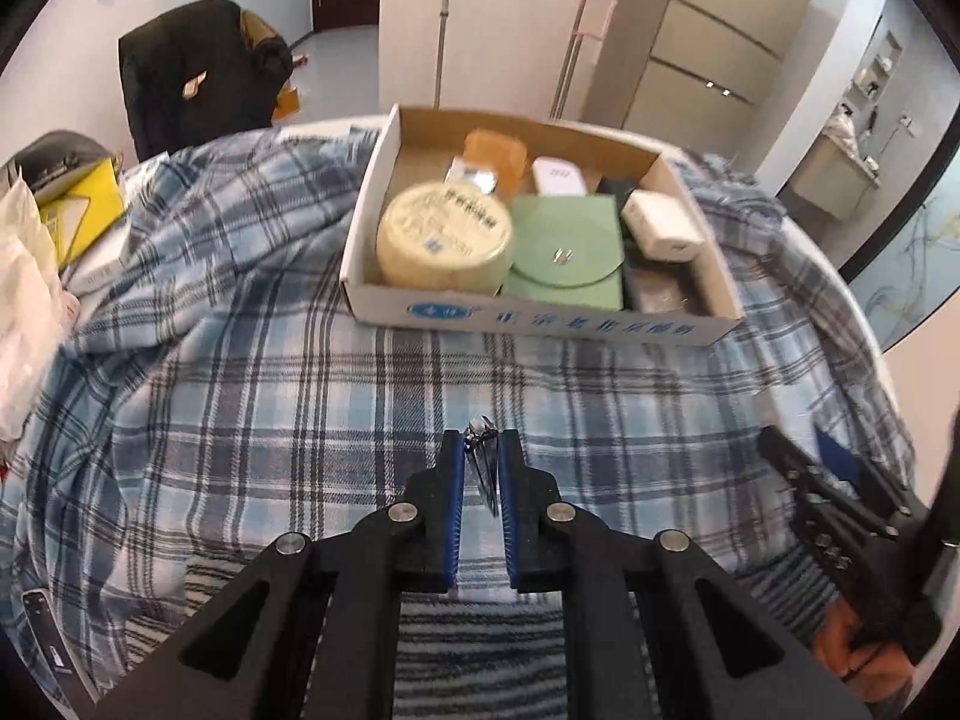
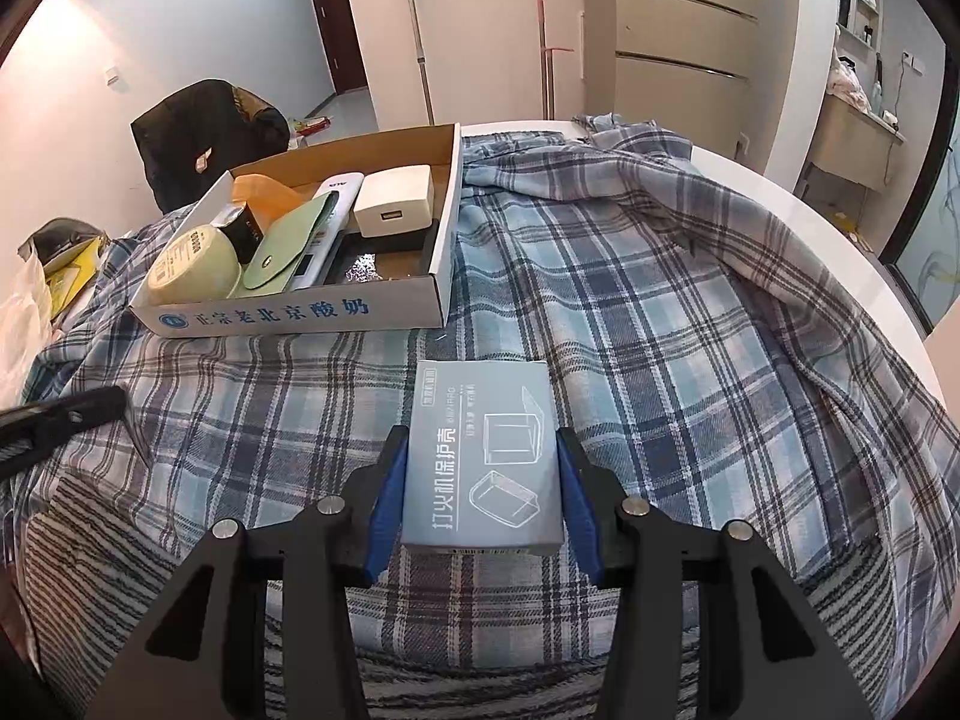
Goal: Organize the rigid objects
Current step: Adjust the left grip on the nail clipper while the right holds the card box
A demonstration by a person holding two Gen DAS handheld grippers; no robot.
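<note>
Already stowed: the cardboard box point(image 1: 540, 318) at 12 o'clock on the worktop holds a round cream tin point(image 1: 444, 234), a green snap pouch point(image 1: 564, 252), a white charger block point(image 1: 660, 225), an orange piece point(image 1: 495, 150) toward the far wall and a white oblong item point(image 1: 558, 177); a dark flat thing under the charger is too hidden to name.

In hand, left: the left hand-held gripper point(image 1: 485, 456) is pinched nearly closed on a small metal nail clipper point(image 1: 483, 450), whose shiny tip pokes out past the blue pads; it hangs above the plaid cloth point(image 1: 240, 390), with the box further off at 12 o'clock.

In hand, right: the right hand-held gripper point(image 2: 483, 468) is set at a narrow-to-middling width, its pads clamped on both long sides of a grey-blue carton point(image 2: 480, 450); the box lies at 11 o'clock from it.

Still loose: nothing else shows lying on the cloth between the grippers and the box; clutter at 9 o'clock off the cloth looks like no part of the job.

Progress, as a judgement: well along. Most items sit in the box, and the last two appear to be held and awaiting placement.

Room left: bare cardboard floor shows at the near right corner and along the far wall, so space for both looks tight but likely enough.
</note>
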